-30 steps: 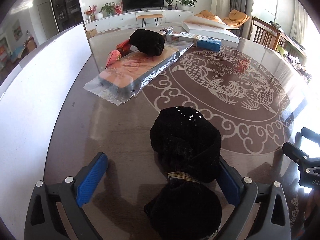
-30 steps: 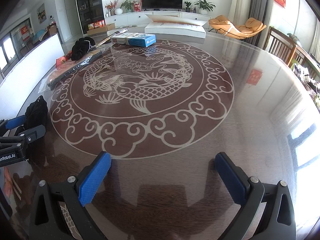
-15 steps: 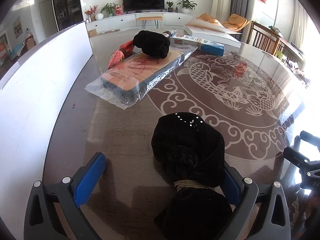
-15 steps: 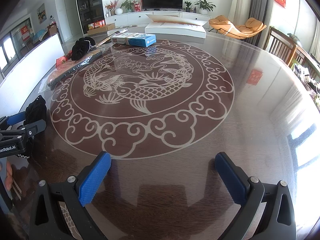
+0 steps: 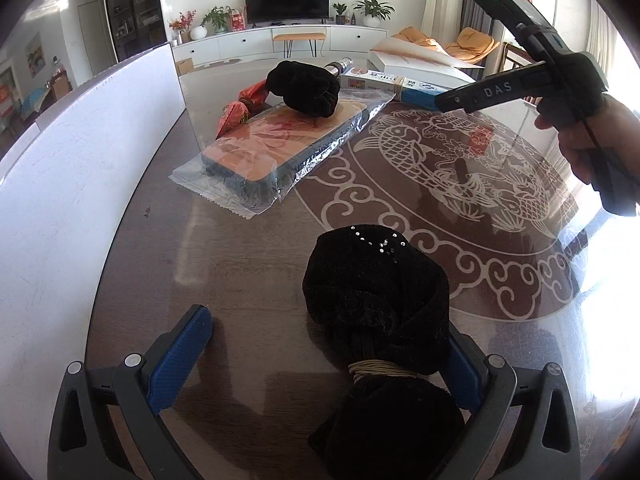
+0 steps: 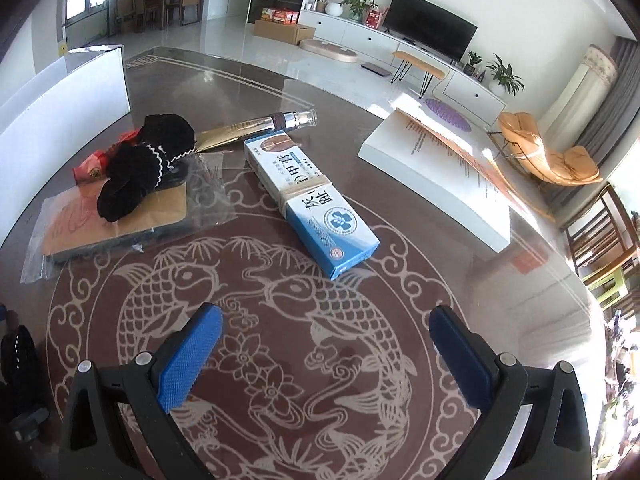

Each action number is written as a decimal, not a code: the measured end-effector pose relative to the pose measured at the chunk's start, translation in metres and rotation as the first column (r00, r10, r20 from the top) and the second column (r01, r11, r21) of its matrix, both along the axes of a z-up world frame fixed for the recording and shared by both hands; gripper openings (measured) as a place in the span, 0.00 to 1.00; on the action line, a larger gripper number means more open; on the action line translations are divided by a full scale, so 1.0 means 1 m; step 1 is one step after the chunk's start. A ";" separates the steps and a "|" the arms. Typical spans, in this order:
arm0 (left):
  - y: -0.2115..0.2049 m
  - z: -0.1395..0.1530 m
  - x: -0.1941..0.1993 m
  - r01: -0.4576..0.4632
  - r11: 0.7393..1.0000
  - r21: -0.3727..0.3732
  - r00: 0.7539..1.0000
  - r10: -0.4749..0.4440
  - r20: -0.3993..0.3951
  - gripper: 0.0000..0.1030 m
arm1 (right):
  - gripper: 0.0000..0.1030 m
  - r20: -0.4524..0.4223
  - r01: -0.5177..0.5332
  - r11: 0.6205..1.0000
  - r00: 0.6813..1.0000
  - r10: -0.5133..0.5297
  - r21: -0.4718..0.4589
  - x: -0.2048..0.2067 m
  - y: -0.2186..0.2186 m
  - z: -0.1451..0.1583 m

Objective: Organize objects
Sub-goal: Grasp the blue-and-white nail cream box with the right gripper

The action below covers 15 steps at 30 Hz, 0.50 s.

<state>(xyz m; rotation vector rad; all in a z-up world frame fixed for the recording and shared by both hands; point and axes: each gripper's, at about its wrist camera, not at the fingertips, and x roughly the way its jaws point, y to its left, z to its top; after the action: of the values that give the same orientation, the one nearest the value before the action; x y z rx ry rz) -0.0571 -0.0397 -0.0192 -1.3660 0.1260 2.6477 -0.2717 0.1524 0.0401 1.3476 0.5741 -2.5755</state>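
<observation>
left gripper (image 5: 324,352): jaws spread, black bundle (image 5: 376,292) between | right gripper (image 6: 332,344): jaws spread, above table (image 6: 400,280), near blue box (image 6: 316,204)

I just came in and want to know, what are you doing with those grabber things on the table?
A person is tidying things on the table with two grabbers. The left gripper is open around a black bundle tied with a band, which touches only its right finger. The right gripper is open and holds nothing, aimed toward a blue box. Another black bundle sits on a wrapped packet farther back.
</observation>
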 end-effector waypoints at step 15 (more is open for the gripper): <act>0.001 -0.001 -0.001 0.000 1.000 0.000 1.000 0.000 0.000 1.00 | 0.25 0.068 0.143 0.978 0.989 -0.134 -0.152 -0.074 -0.007 -0.011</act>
<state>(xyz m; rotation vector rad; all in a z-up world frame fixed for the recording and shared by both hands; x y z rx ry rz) -0.0582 -0.0388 -0.0197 -1.3662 0.1262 2.6477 -0.3460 0.1451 0.0292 1.4499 0.2702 -2.6149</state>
